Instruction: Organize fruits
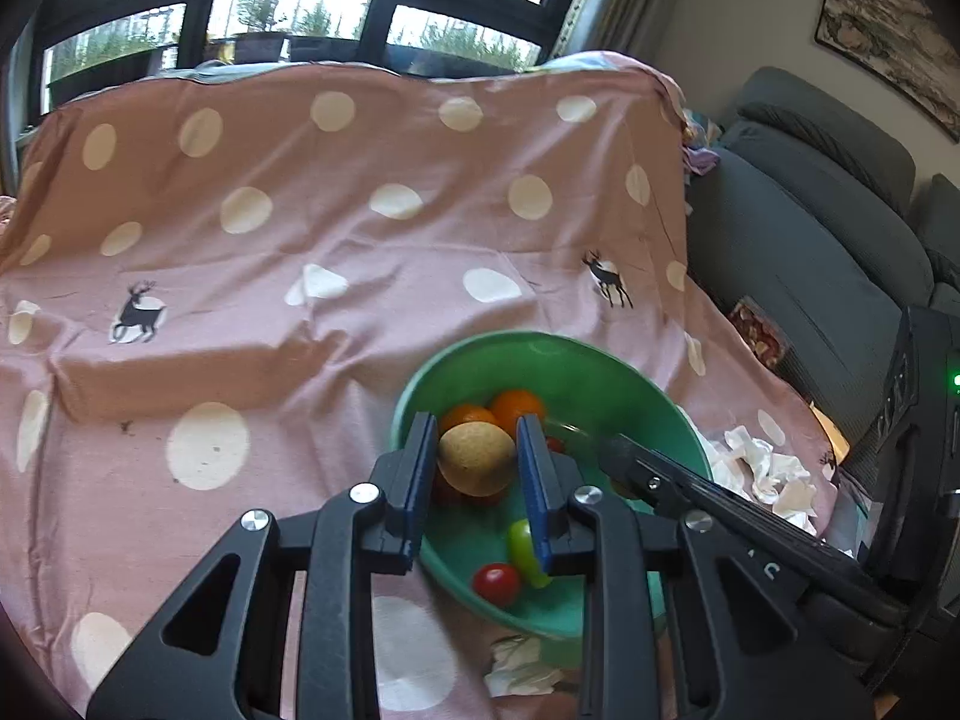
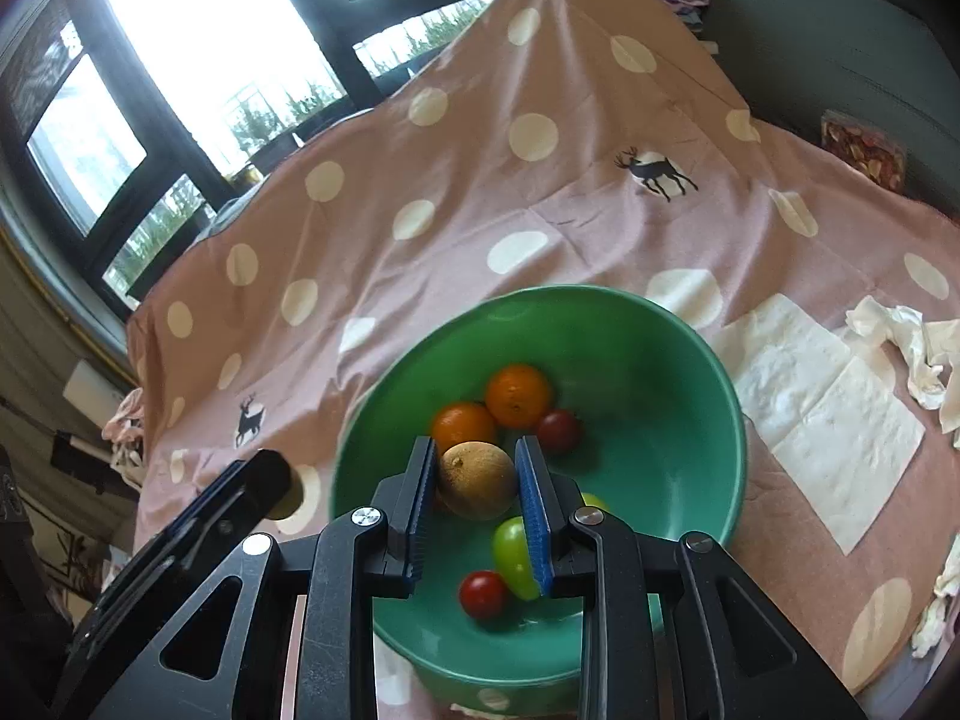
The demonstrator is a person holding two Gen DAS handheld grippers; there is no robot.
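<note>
A green bowl point(image 1: 540, 339) point(image 2: 600, 294) stands on a pink polka-dot cloth point(image 1: 300, 240). In it lie two oranges point(image 2: 519, 393), red tomatoes point(image 2: 483, 594) and a green fruit point(image 2: 510, 546). My left gripper point(image 1: 477, 421) is shut on a brown kiwi point(image 1: 474, 459) above the bowl's near left side. Its tip point(image 2: 270, 474) shows by the bowl's left rim in the right wrist view. My right gripper point(image 2: 476, 443) is shut on a second brown kiwi point(image 2: 477, 480) above the bowl. From the left wrist view, that gripper point(image 1: 618, 450) reaches in over the right rim.
Flat paper towels point(image 2: 828, 414) and crumpled tissues point(image 2: 900, 348) lie on the cloth right of the bowl. A grey sofa point(image 1: 810, 240) stands beyond the cloth's right edge. Dark-framed windows point(image 1: 300, 0) are behind. The cloth rises steeply at the back.
</note>
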